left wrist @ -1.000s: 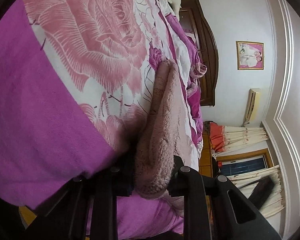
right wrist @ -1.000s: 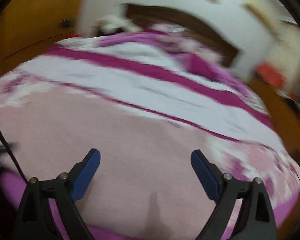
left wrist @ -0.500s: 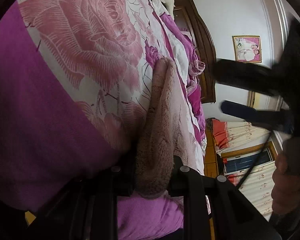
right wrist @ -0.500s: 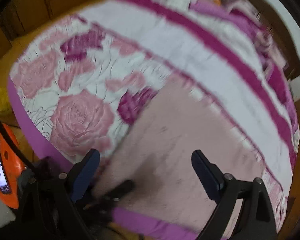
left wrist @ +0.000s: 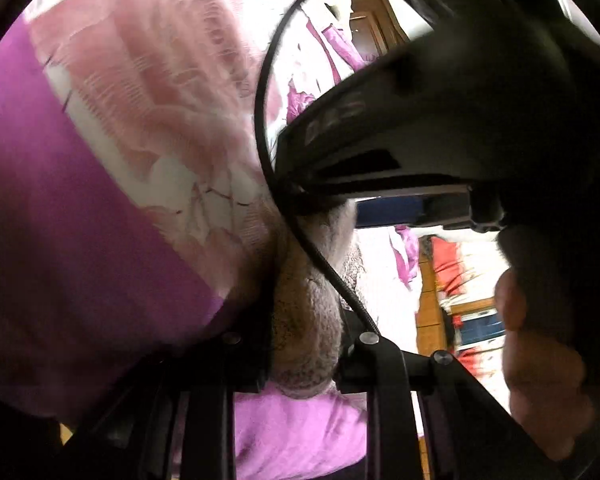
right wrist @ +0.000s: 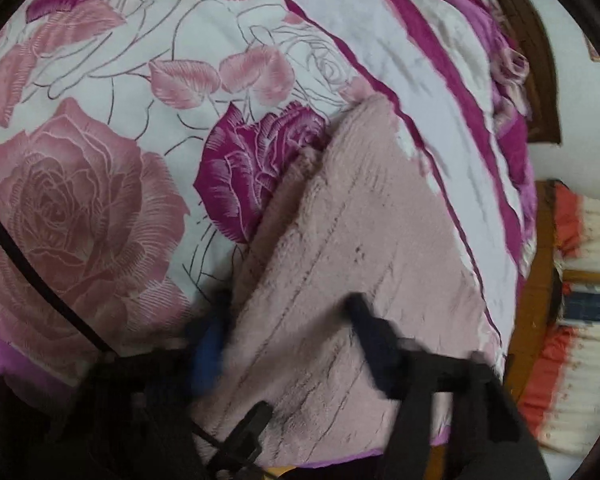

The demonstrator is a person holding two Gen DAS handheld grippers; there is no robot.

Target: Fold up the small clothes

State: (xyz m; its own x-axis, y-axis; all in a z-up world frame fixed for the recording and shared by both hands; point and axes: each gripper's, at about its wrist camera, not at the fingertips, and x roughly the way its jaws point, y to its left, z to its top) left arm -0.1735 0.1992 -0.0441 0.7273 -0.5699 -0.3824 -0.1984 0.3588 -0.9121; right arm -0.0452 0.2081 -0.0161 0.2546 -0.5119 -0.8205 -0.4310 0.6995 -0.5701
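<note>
A pink fuzzy cloth (right wrist: 360, 248) lies flat on the rose-print bedspread (right wrist: 84, 208), one corner reaching the near edge of the bed. In the left wrist view my left gripper (left wrist: 305, 342) is shut on a bunched edge of this cloth (left wrist: 308, 320). My right gripper (right wrist: 290, 340) hangs low over the cloth's near part, blurred; its jaws are closing with the cloth between them, the blue pad (right wrist: 208, 346) at the cloth's left edge. From the left wrist view the right gripper's black body (left wrist: 420, 132) fills the upper right, with a hand (left wrist: 540, 340) behind it.
The bedspread's purple border (left wrist: 80, 240) runs along the near edge of the bed. A black cable (left wrist: 272, 184) loops across the left wrist view. A dark wooden headboard (right wrist: 540, 80) stands at the far end, and orange-and-cream curtains (right wrist: 580, 280) hang to the right.
My right gripper swung in from the right and down over the pink cloth, and its jaws have narrowed. The left gripper kept its hold on the cloth without moving.
</note>
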